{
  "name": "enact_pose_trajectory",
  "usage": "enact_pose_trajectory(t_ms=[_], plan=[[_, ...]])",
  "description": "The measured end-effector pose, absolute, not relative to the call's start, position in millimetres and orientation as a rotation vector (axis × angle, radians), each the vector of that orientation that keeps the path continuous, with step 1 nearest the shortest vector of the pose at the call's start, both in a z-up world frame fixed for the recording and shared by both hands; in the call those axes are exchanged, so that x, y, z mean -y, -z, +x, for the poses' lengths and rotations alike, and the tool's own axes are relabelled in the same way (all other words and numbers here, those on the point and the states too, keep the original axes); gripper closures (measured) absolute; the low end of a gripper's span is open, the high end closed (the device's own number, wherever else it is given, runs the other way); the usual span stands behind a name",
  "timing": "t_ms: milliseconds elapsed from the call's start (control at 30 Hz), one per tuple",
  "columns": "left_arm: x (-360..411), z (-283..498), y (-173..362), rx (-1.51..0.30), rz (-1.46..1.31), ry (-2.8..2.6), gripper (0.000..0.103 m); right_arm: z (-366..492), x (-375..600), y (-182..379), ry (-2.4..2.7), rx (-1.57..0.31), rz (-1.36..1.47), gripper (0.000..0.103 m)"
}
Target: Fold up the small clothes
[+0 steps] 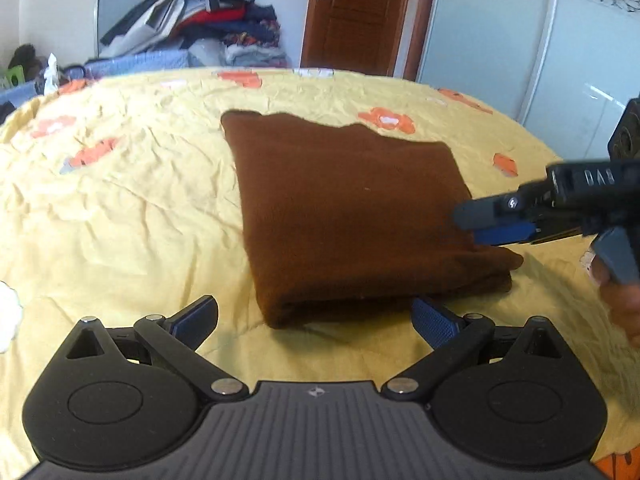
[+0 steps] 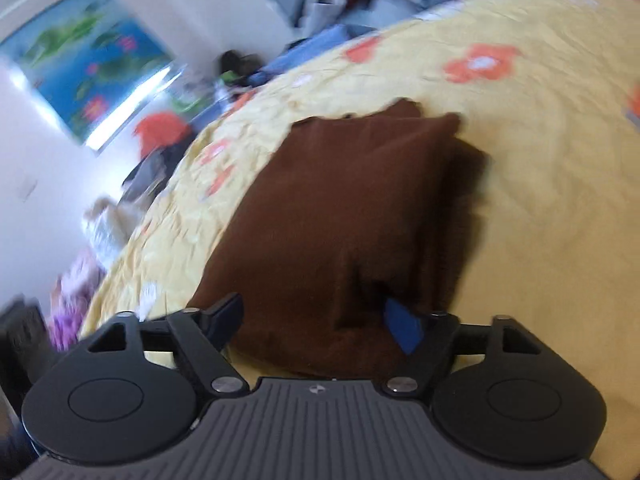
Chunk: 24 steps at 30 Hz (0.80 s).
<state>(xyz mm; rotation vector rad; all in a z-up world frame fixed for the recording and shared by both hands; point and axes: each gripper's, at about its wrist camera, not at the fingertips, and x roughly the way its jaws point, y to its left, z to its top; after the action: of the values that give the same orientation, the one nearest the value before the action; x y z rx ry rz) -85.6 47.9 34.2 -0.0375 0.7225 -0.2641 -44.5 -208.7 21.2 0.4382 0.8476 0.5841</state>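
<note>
A brown fleece garment (image 1: 352,216) lies folded into a thick rectangle on the yellow flowered bedspread (image 1: 120,208). My left gripper (image 1: 316,320) is open, its fingers spread just in front of the garment's near folded edge, touching nothing. My right gripper (image 1: 476,226) comes in from the right in the left wrist view, its fingers at the garment's right edge. In the right wrist view the right gripper (image 2: 316,320) is open with the brown garment (image 2: 344,216) lying between its wide-spread fingers. That view is blurred.
A pile of mixed clothes (image 1: 208,16) is stacked at the far side of the bed. A wooden door (image 1: 352,12) and a white wardrobe (image 1: 520,60) stand beyond. A person's hand (image 1: 624,296) holds the right gripper at the right edge.
</note>
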Motion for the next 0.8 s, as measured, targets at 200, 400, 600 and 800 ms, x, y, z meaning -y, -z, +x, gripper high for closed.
enact_pose_trajectory(t_ms=[200, 400, 600, 800], plan=[[-51, -82, -23, -0.748, -0.025, 0.188, 0.000, -74, 224, -42, -0.575, -0.792, 0.495, 0.017], [-45, -75, -26, -0.701, -0.028, 0.100, 0.024, -68, 188, -53, -0.672, -0.785, 0.440, 0.012], [-43, -78, -25, -0.706, -0.025, 0.096, 0.092, -48, 177, -17, -0.650, -0.861, 0.423, 0.012], [-60, -86, -17, -0.697, -0.033, 0.067, 0.097, -55, 180, -13, -0.677, -0.845, 0.422, 0.012]])
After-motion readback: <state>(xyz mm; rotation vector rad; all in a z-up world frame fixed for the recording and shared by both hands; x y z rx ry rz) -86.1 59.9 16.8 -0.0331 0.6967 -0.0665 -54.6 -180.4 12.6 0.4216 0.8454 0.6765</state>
